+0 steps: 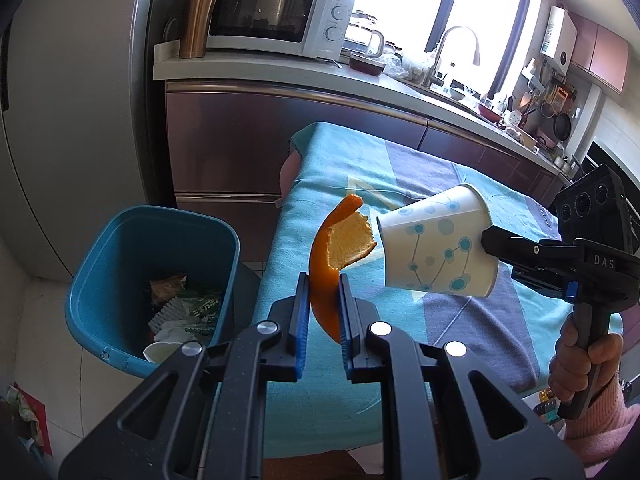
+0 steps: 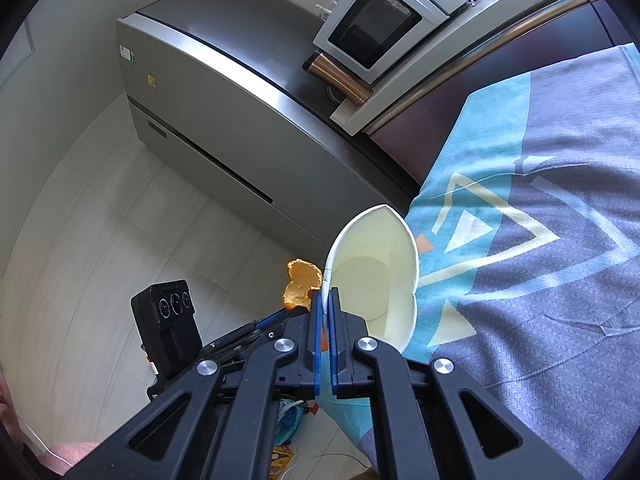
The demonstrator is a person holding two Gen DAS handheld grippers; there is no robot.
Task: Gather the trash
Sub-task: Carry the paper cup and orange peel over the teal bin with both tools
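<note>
My left gripper is shut on an orange peel and holds it above the left edge of the cloth-covered table. My right gripper is shut on the rim of a white paper cup with blue dots, held on its side over the table. The cup and the right gripper also show in the left wrist view, just right of the peel. The peel and left gripper show in the right wrist view. A blue trash bin with wrappers inside stands on the floor to the left, below the peel.
A kitchen counter with a microwave, a copper tumbler and a sink tap runs behind the table. A grey fridge stands at the left. Scraps lie on the floor near the bin.
</note>
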